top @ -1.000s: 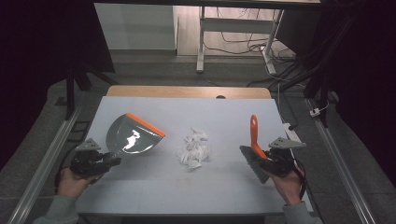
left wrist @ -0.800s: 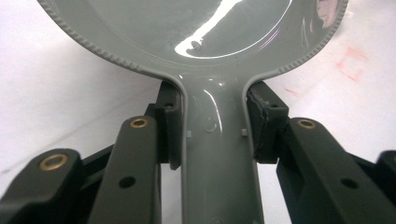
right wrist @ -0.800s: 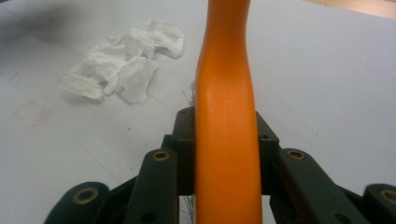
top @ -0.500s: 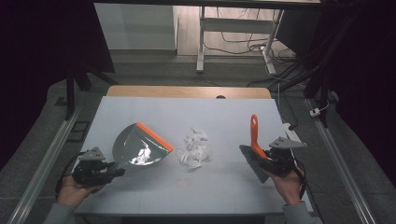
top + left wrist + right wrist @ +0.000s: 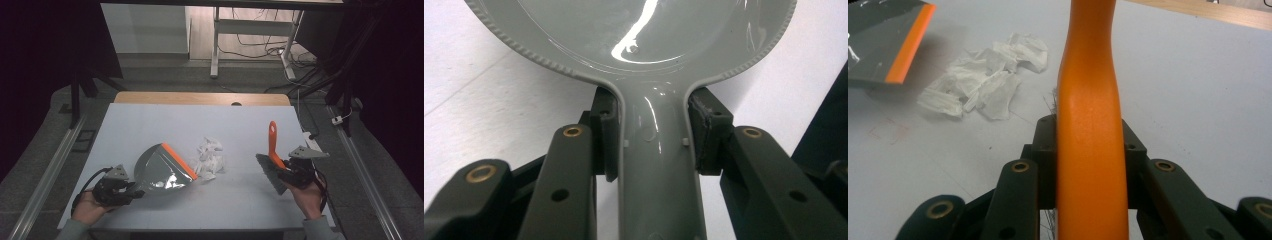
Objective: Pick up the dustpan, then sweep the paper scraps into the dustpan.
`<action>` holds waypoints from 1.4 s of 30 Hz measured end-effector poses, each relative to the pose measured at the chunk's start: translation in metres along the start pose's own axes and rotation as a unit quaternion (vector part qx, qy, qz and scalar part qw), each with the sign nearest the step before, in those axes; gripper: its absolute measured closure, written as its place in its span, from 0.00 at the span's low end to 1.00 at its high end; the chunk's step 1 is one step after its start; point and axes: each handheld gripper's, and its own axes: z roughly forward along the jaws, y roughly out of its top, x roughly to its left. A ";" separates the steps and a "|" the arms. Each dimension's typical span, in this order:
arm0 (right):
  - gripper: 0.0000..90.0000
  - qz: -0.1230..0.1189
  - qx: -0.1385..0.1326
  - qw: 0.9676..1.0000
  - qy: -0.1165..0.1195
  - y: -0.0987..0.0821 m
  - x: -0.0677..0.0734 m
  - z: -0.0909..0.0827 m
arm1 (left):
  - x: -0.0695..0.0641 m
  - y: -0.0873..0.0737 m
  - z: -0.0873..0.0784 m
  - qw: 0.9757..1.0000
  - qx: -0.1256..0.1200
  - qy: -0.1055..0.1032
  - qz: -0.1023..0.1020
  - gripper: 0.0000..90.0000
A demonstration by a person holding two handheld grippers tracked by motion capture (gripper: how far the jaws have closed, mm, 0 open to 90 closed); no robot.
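A grey dustpan is pinched by its handle in the left gripper, its orange lip touching crumpled paper. An orange-handled brush is clamped in the right gripper. No writing can be read.

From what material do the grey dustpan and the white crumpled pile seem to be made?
The grey dustpan with orange lip looks like glossy moulded plastic: bright reflections, ribbed rim. The white crumpled pile appears to be matte tissue paper, creased and torn-edged, though thin cloth cannot be excluded.

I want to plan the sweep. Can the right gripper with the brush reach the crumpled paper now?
Probably yes: bare table lies between the brush in the right gripper and the crumpled paper, with nothing blocking.
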 end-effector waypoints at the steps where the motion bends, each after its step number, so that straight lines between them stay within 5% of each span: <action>1: 0.78 0.000 0.000 1.000 0.000 0.000 0.000 0.000 | -0.001 0.000 0.002 1.000 0.000 -0.002 -0.001 0.68; 10: 0.78 -0.001 0.002 1.000 0.000 0.000 0.001 0.002 | -0.009 0.005 0.013 1.000 0.016 -0.014 0.020 0.68; 23: 0.78 -0.001 -0.015 1.000 0.005 0.010 0.005 0.005 | -0.005 0.001 0.012 1.000 0.022 -0.012 0.019 0.68; 33: 0.78 -0.001 -0.017 1.000 0.012 0.037 0.017 0.042 | -0.004 0.001 0.015 0.999 0.031 -0.017 0.029 0.68; 42: 0.78 0.033 -0.018 0.999 0.028 0.058 0.018 0.080 | -0.003 0.004 0.020 0.998 0.039 -0.025 0.039 0.68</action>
